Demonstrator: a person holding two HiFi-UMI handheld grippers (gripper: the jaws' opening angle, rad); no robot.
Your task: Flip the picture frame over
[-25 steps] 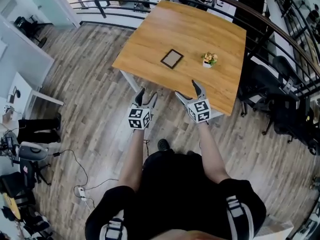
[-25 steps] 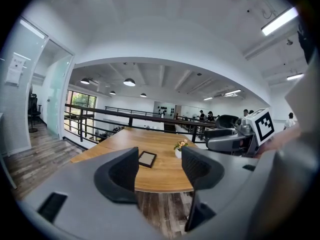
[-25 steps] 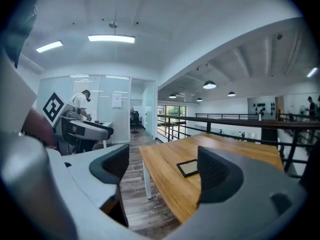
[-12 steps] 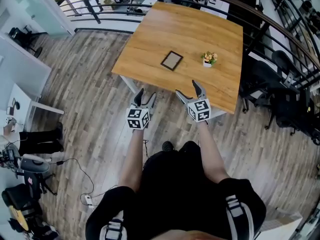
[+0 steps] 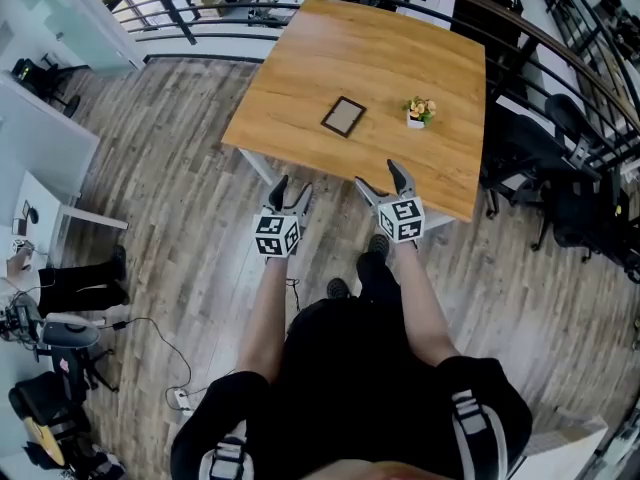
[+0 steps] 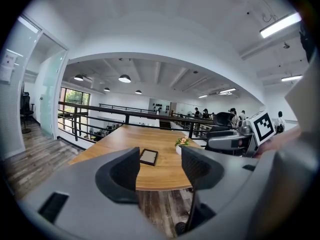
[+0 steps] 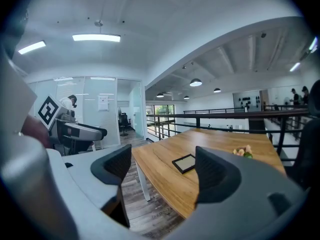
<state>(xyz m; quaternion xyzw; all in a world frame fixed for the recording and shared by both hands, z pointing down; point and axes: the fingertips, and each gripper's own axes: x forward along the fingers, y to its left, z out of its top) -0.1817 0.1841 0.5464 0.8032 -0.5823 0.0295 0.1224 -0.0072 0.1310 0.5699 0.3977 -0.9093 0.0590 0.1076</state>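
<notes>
Where the head view looks down: the picture frame [image 5: 344, 116] lies flat and untouched near the middle of the wooden worktop [image 5: 380, 48], with a small flower pot [image 5: 419, 114] at its 3 o'clock. The left gripper [image 5: 294, 188] hangs at the frame's 7 o'clock and the right gripper [image 5: 380, 178] at its 5 o'clock, both by the near edge and well apart from the frame.
Left gripper view: jaws moderately apart with nothing between them. The frame [image 6: 148, 156] shows beyond the gap at 12 o'clock, a dark border round a pale panel.
Right gripper view: jaws wide, having just closed a little, with nothing between them. The frame [image 7: 185, 163] lies ahead, thin and rectangular; which face is up I cannot tell.
Step in hand: the approach, I judge; the flip is not begun.
Next move: probably reach in over the worktop, catch one edge of the low frame, lift and turn it.
</notes>
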